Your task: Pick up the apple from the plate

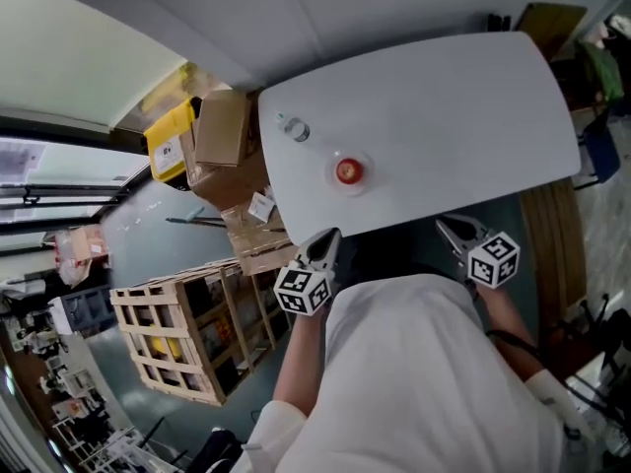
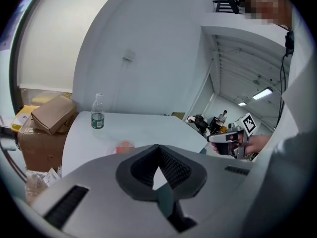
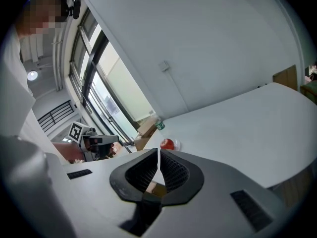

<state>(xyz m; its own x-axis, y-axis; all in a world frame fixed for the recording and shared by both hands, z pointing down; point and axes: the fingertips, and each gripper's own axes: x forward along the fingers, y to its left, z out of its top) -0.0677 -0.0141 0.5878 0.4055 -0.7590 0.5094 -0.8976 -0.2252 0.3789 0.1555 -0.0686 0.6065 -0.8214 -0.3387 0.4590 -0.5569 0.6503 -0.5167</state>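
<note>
Grey left hand-held gripper (image 2: 158,148) and right hand-held gripper (image 3: 158,152) are closed, empty.

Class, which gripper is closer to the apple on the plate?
The left gripper: its tips lie just below the apple in the head view; the right gripper stands farther aside.

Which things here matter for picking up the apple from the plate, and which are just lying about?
For the job: round red apple; small pale plate under it; left claw and right claw, both shut.

Lying about: clear plastic water bottle with green label; brown cardboard boxes; yellow box; slatted wooden crate.
</note>
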